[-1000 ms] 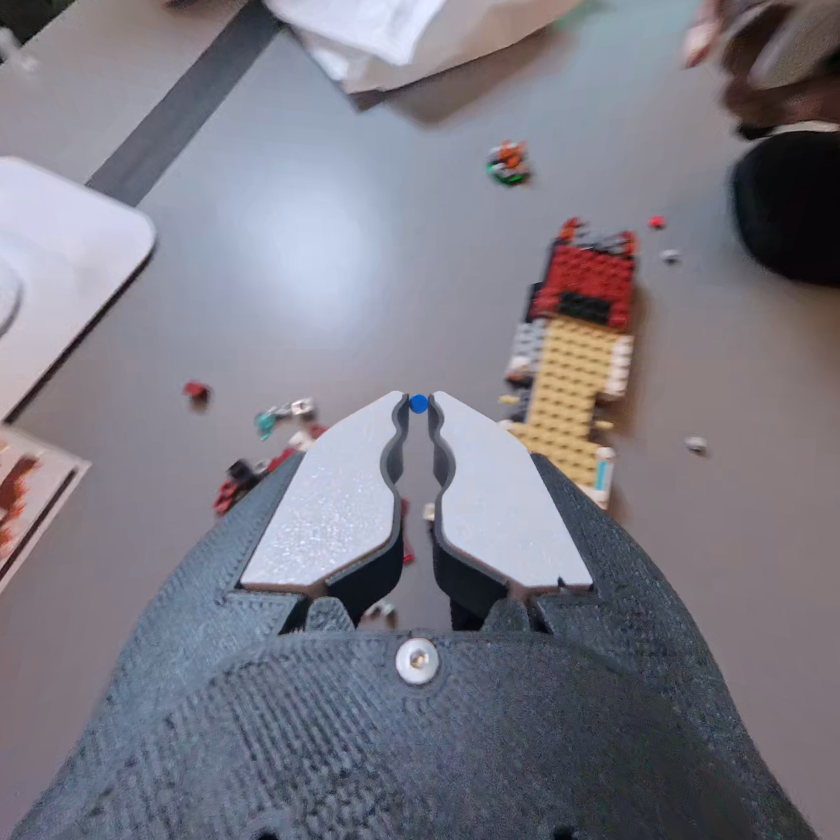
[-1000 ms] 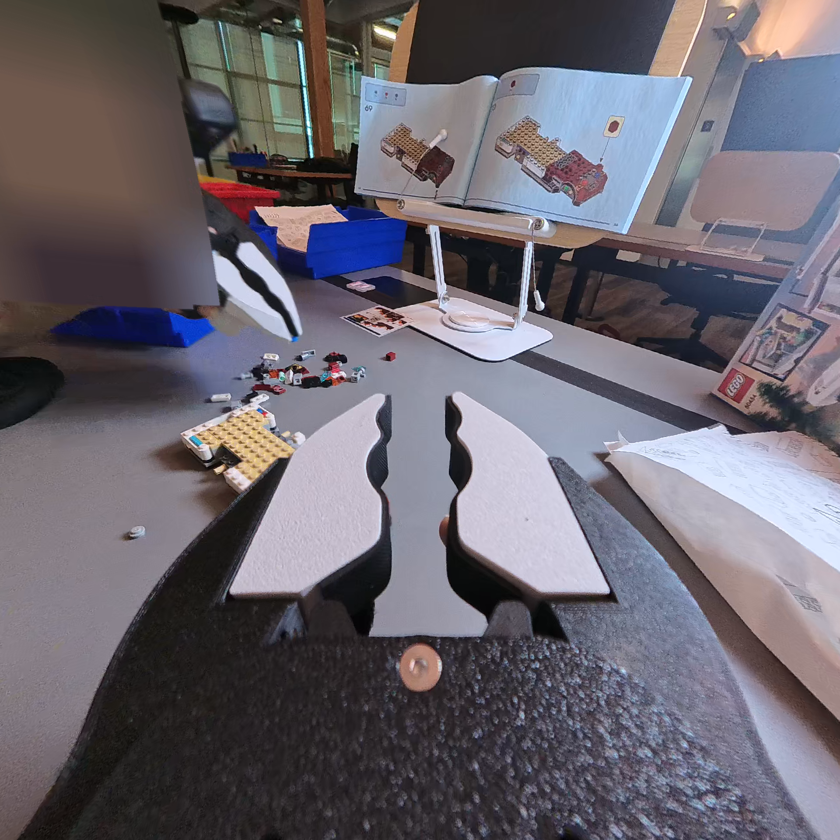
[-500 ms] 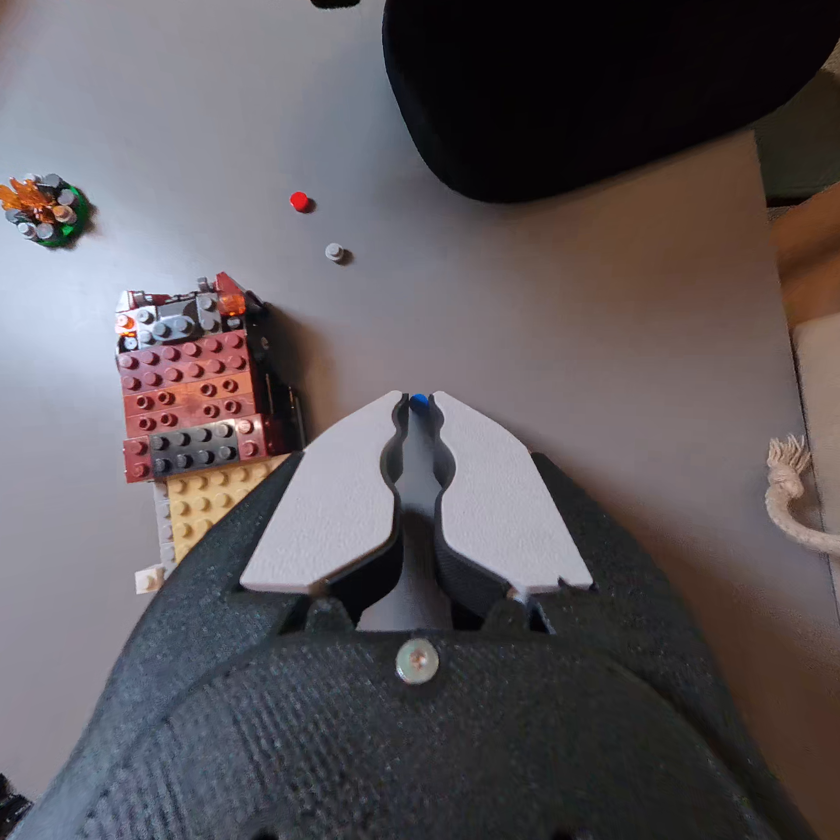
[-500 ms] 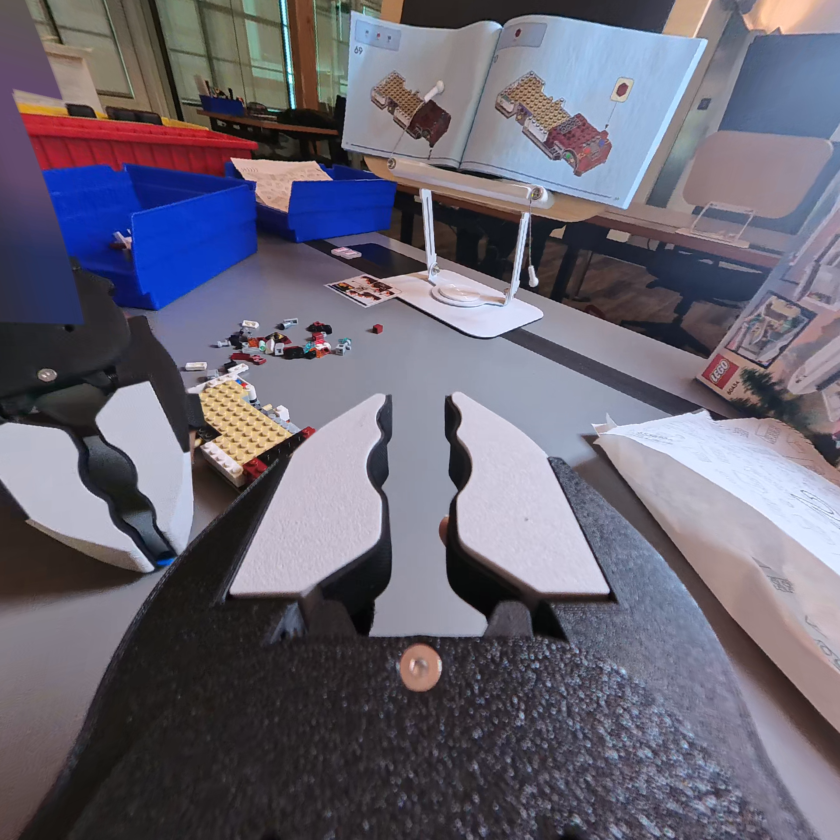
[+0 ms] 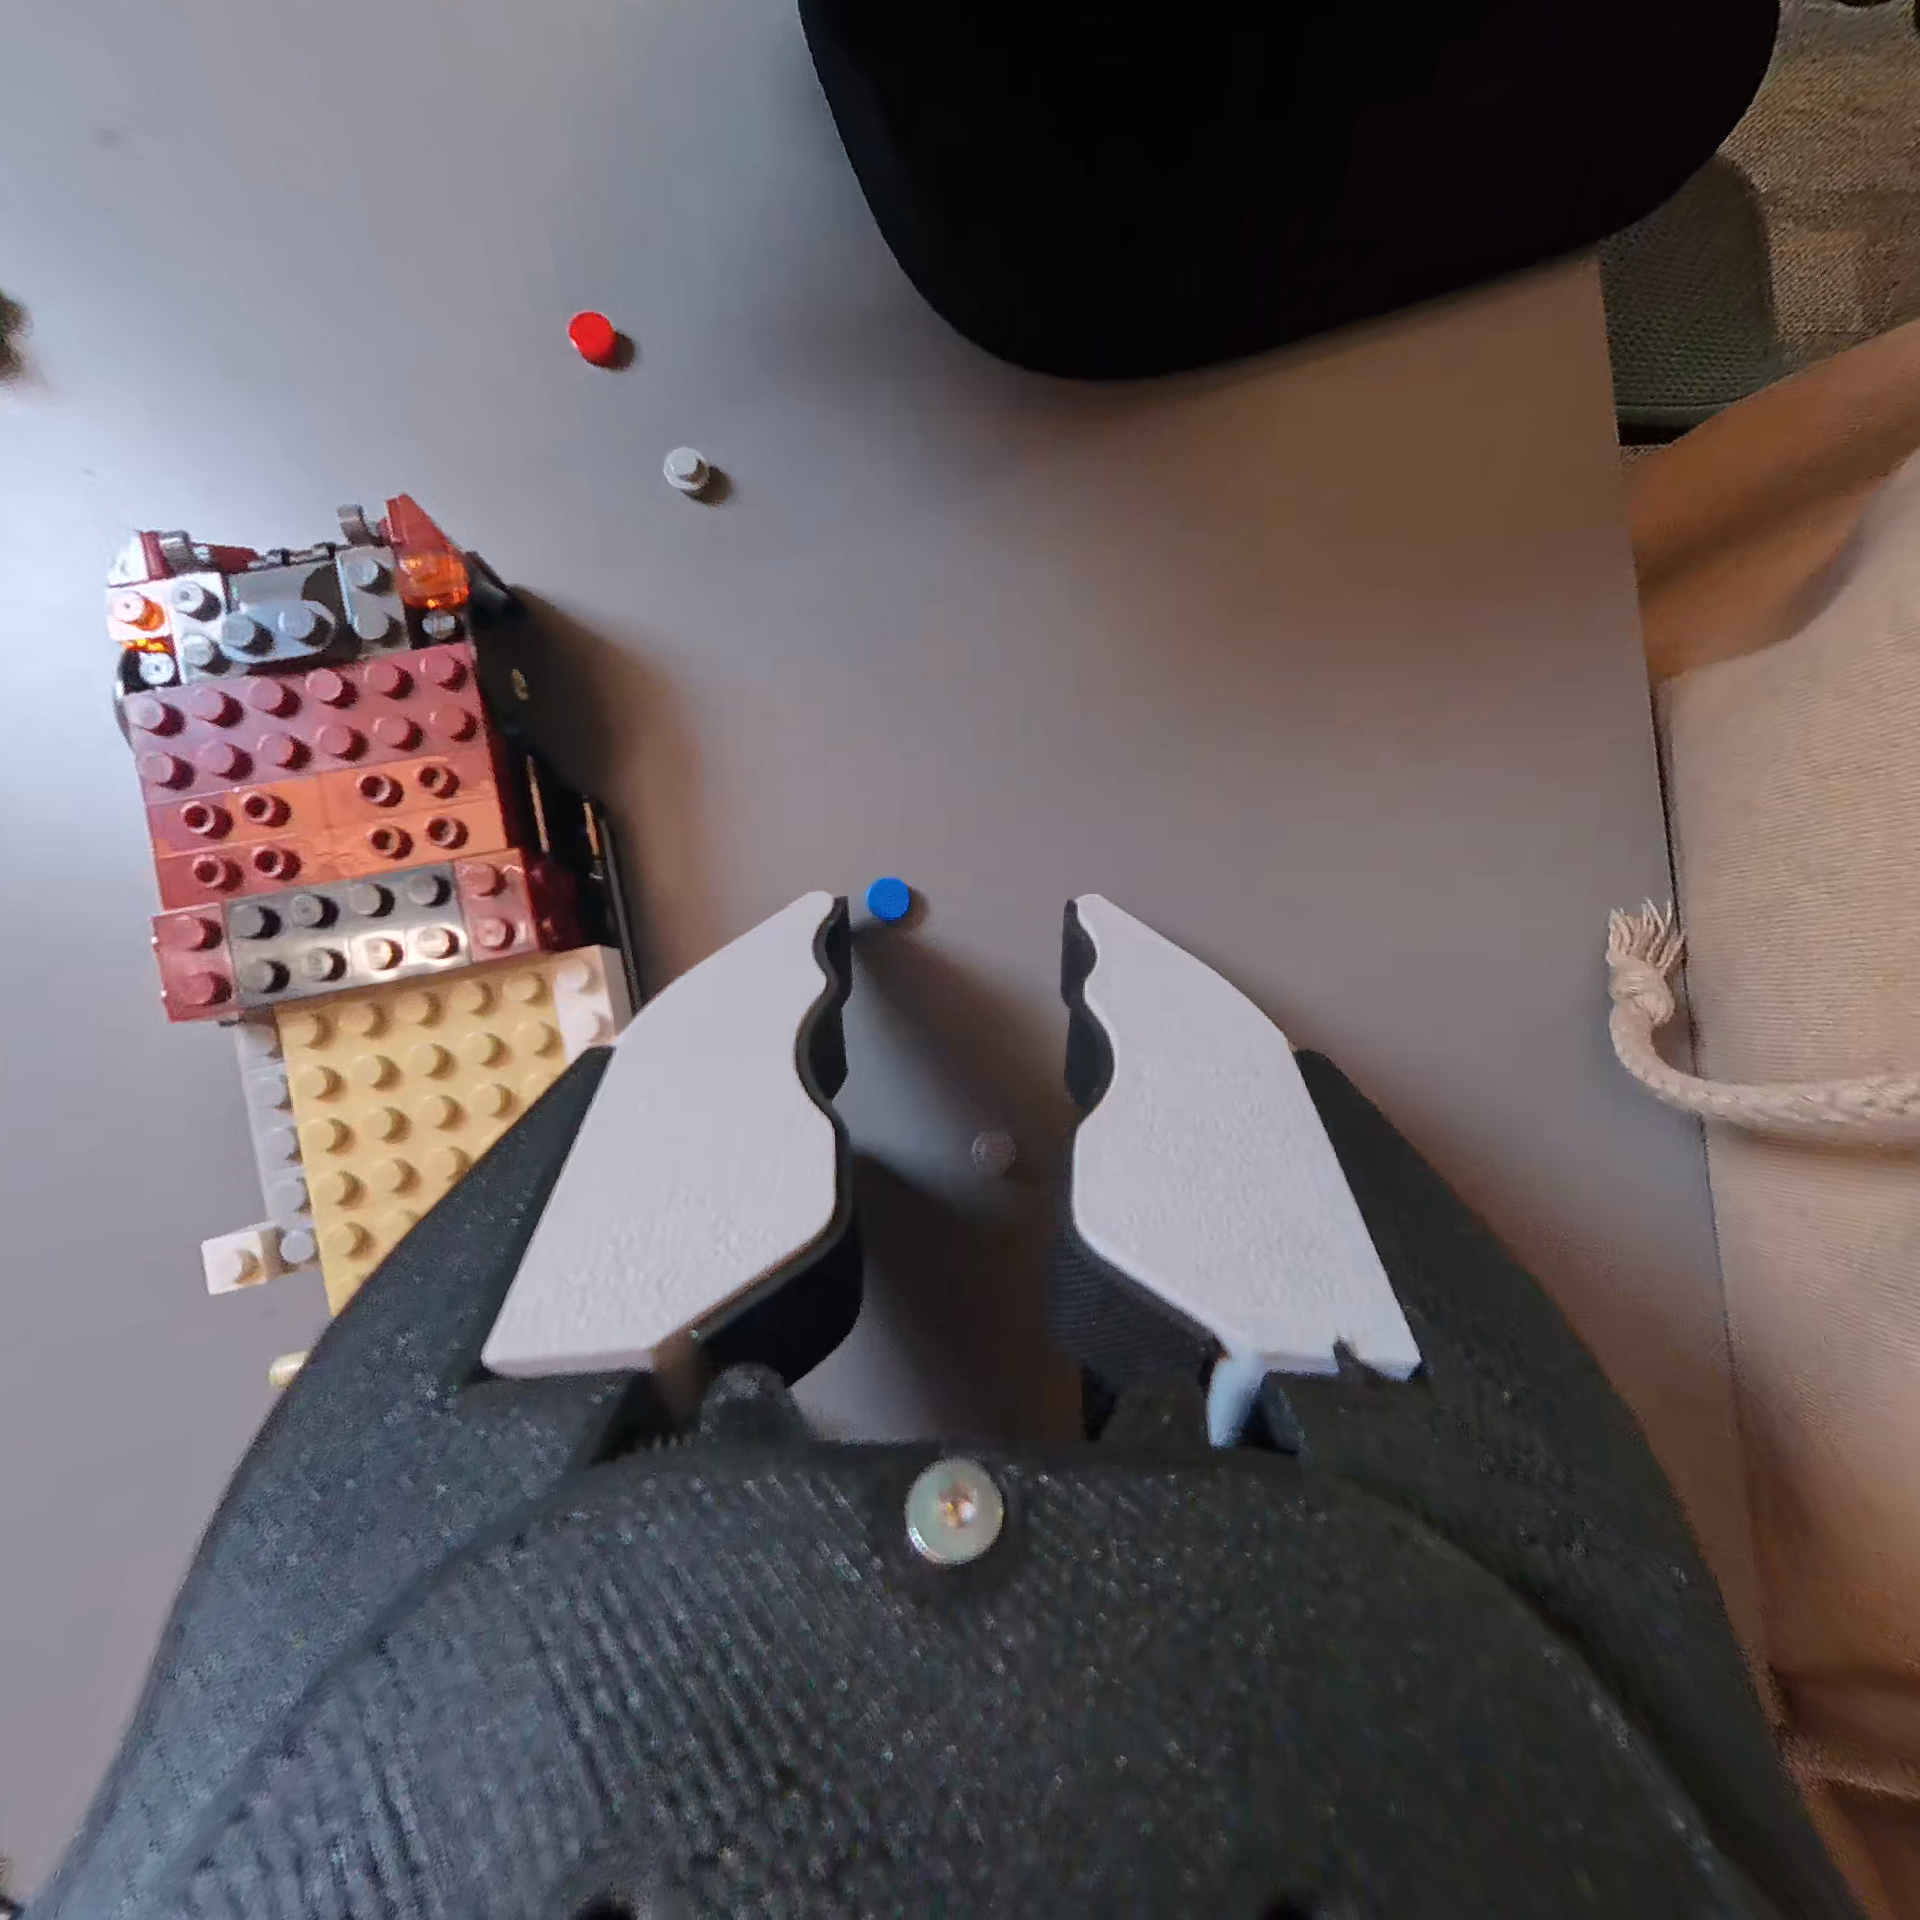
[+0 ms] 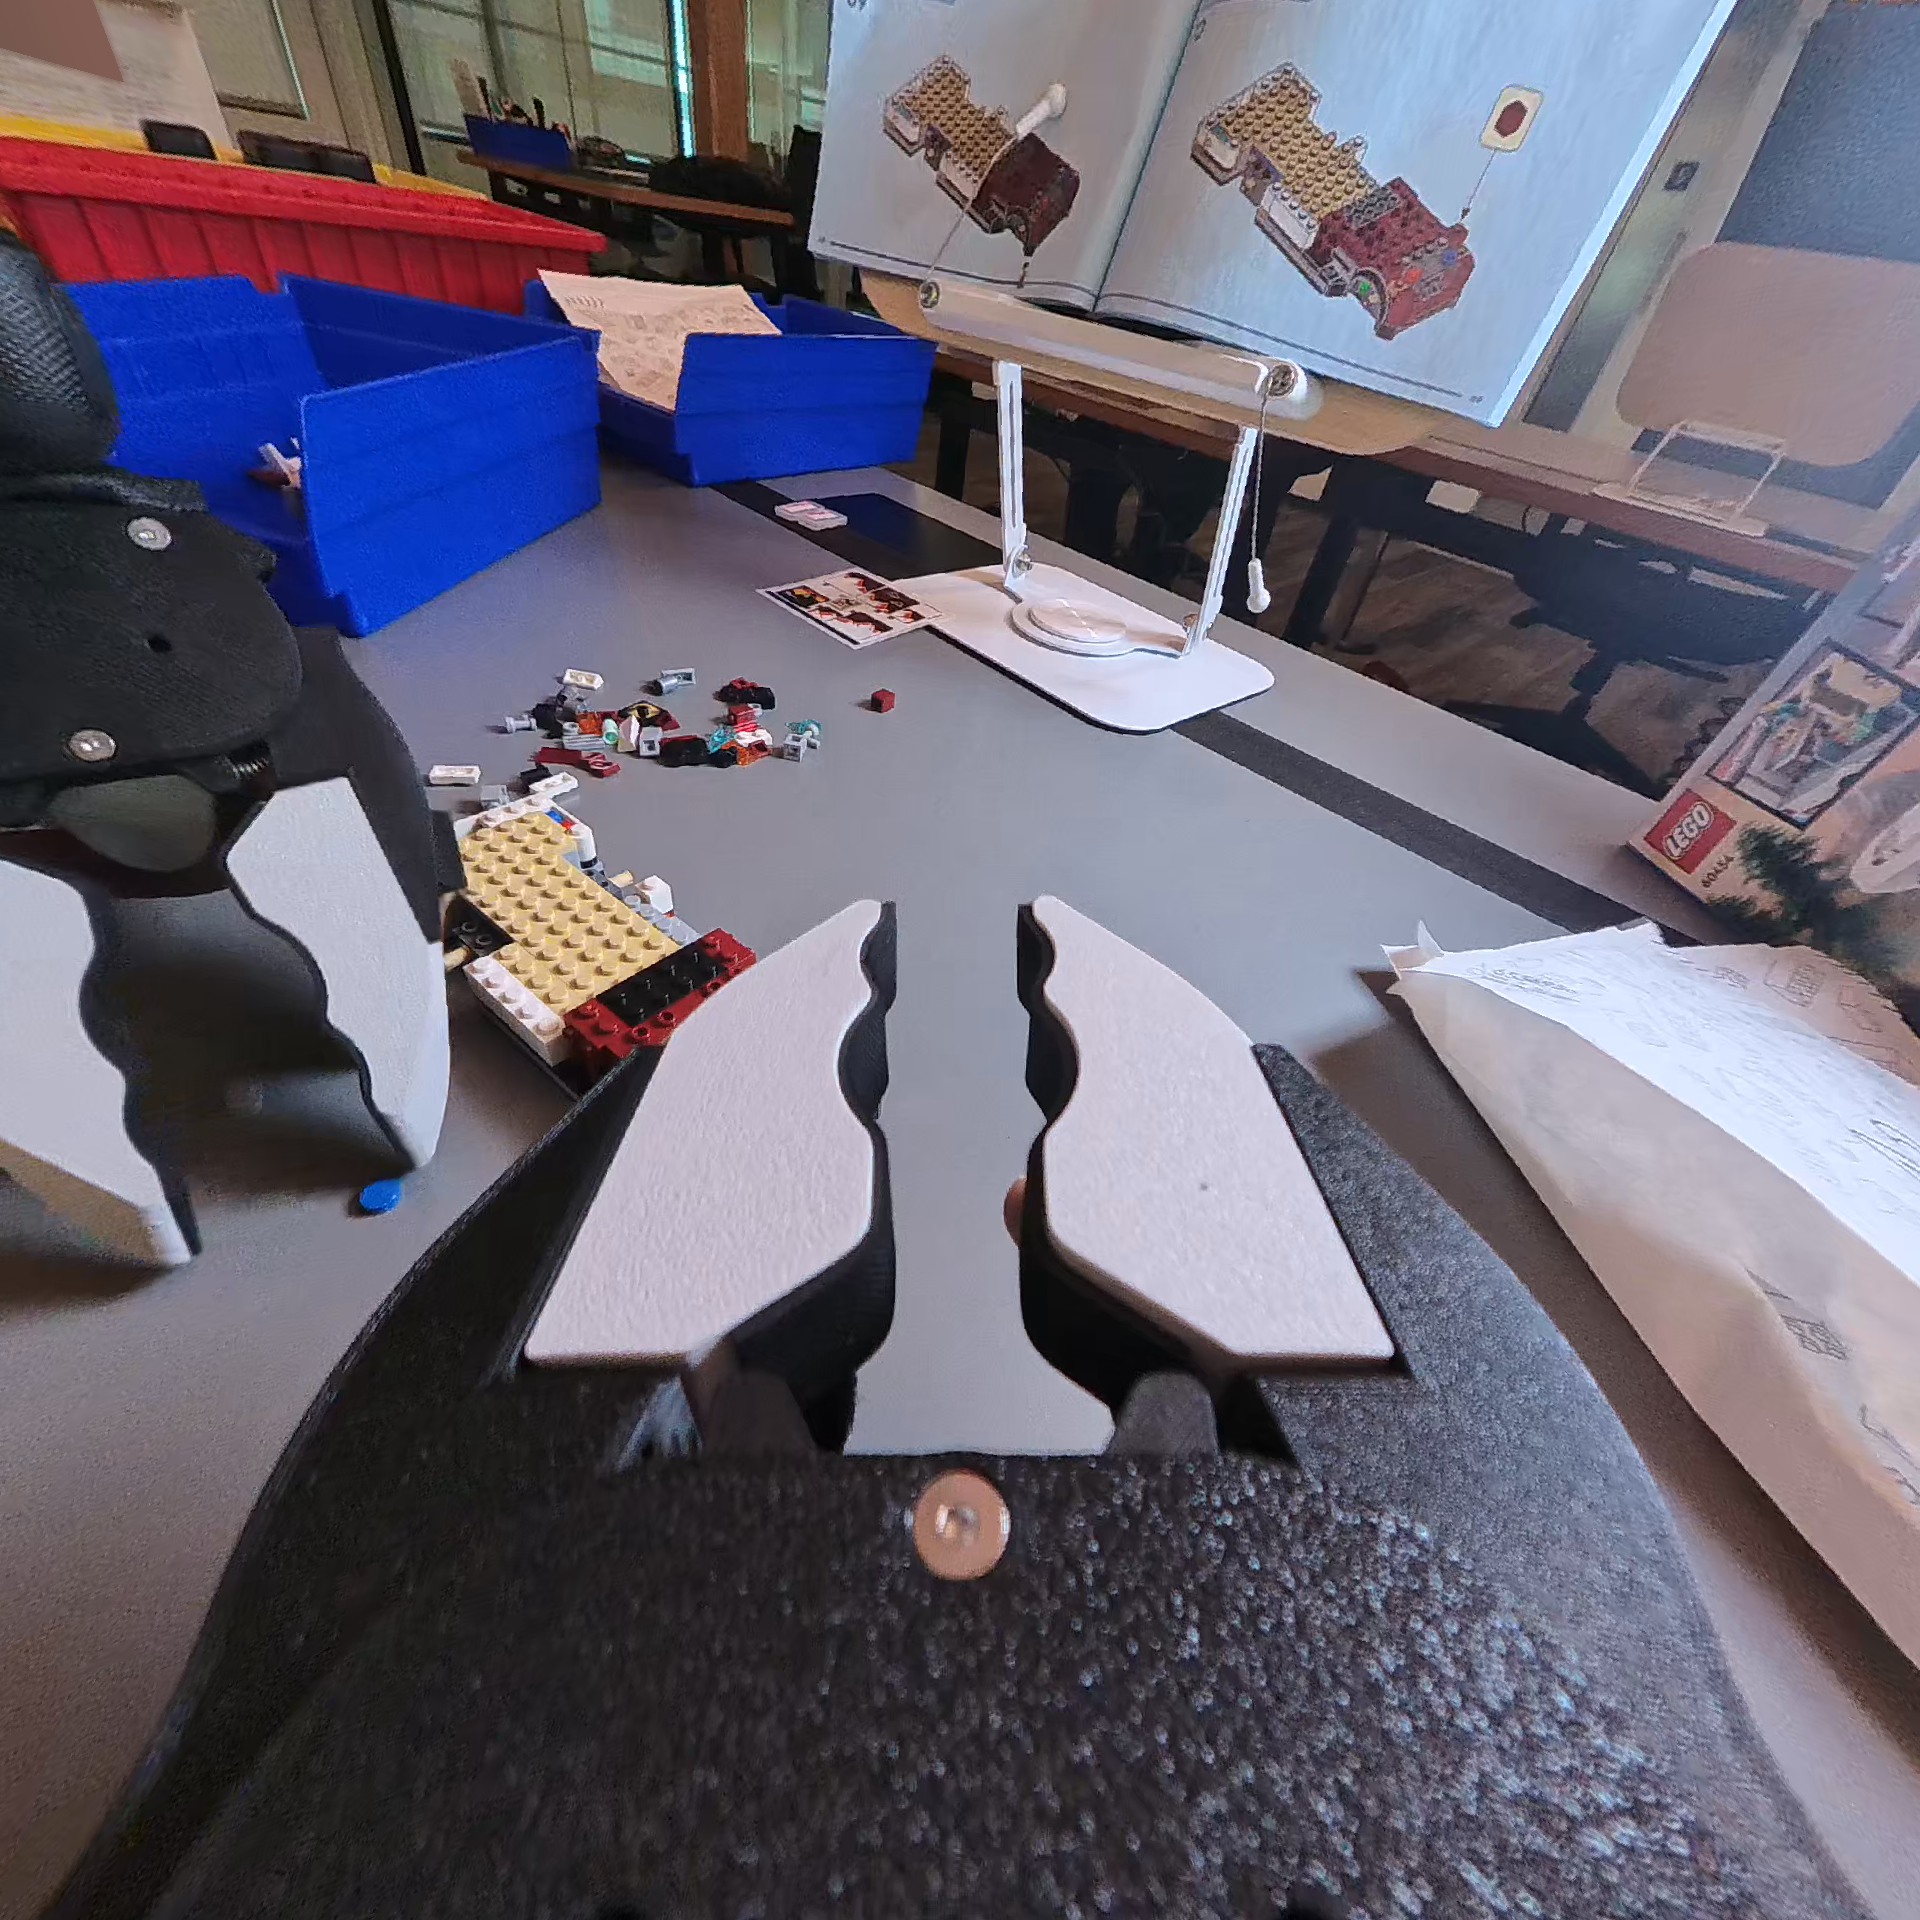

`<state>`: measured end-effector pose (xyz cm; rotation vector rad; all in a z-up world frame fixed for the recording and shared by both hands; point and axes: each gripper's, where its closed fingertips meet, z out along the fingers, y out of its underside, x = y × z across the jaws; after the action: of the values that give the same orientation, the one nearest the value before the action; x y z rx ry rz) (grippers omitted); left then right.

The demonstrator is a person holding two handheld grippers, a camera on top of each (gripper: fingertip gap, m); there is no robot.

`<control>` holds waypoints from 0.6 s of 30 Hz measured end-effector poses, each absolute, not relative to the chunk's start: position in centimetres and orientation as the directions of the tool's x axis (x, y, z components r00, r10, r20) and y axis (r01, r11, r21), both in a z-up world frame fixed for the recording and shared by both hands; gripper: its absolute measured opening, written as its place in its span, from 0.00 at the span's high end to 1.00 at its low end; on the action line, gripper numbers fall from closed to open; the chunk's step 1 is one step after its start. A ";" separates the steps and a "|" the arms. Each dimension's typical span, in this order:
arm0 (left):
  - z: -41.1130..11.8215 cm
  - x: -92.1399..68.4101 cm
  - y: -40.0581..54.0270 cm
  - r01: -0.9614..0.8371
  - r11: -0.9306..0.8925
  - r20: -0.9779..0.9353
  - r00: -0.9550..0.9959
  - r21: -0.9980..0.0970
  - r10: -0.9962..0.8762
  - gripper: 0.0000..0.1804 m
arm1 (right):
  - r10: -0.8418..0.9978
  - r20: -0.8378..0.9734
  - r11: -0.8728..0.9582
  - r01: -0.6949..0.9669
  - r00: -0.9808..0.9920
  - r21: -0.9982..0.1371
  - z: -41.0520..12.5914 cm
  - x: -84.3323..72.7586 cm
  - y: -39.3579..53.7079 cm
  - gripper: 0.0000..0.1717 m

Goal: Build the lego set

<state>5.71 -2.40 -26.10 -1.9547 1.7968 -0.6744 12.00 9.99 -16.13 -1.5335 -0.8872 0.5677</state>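
While both gape unladen, left tool [image 5: 956, 909] wide beside blue stud [image 5: 887, 899], right tool [image 6: 956, 914] narrower.

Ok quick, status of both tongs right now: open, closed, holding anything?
Left tongs: open, holding nothing; small blue round piece lies on the table by the left fingertip.
Right tongs: open, narrow gap, nothing between the fingers.

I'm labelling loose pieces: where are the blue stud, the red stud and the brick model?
blue stud [image 5: 887, 899], left wrist view, top face.
red stud [image 5: 590, 332], left wrist view, top face.
brick model [image 5: 312, 748], left wrist view, dark red roof.
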 end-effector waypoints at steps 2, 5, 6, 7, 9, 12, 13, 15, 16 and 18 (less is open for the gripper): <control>-25.6 5.3 -2.2 -0.793 -0.114 0.093 0.073 -0.599 -0.993 0.76 | 0.800 0.135 0.006 0.218 0.585 -0.976 -16.2 11.9 9.9 0.87; -23.9 4.3 -1.6 -0.760 -0.122 0.074 0.098 -0.638 -0.992 0.75 | 0.802 0.137 0.008 0.219 0.581 -0.976 -16.3 11.8 9.8 0.87; -22.9 3.8 -1.2 -0.739 -0.120 0.056 0.111 -0.663 -0.992 0.76 | 0.806 0.139 0.011 0.219 0.576 -0.976 -16.2 11.8 9.7 0.87; -22.0 3.2 -0.8 -0.712 -0.122 0.043 0.128 -0.691 -0.991 0.78 | 0.811 0.141 0.016 0.220 0.567 -0.975 -16.2 11.6 9.6 0.87; -20.7 1.6 -0.2 -0.670 -0.125 0.015 0.167 -0.732 -0.986 0.82 | 0.833 0.144 0.026 0.223 0.535 -0.974 -16.2 11.1 9.0 0.87; -20.7 -1.1 0.8 -0.644 -0.125 -0.056 0.252 -0.754 -0.966 0.86 | 0.892 0.147 0.038 0.253 0.427 -0.967 -16.6 9.5 7.3 0.87; -21.1 -2.0 1.1 -0.645 -0.139 -0.073 0.291 -0.752 -0.954 0.85 | 0.915 0.141 0.037 0.269 0.377 -0.962 -16.8 8.9 6.4 0.87; -21.8 -3.6 1.6 -0.637 -0.165 -0.099 0.357 -0.753 -0.929 0.82 | 0.953 0.135 0.043 0.321 0.271 -0.946 -17.7 7.6 4.7 0.87; -21.9 -4.3 2.0 -0.626 -0.172 -0.114 0.390 -0.761 -0.914 0.79 | 0.962 0.143 0.056 0.346 0.232 -0.936 -18.1 7.0 4.0 0.87; -22.1 -5.4 2.7 -0.621 -0.166 -0.154 0.428 -0.766 -0.891 0.72 | 0.974 0.154 0.079 0.387 0.166 -0.919 -18.5 6.1 2.8 0.87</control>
<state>-5.38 2.72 -22.14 -1.8844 1.2842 -0.4269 6.12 2.79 -18.55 -1.4762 -1.3846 0.7659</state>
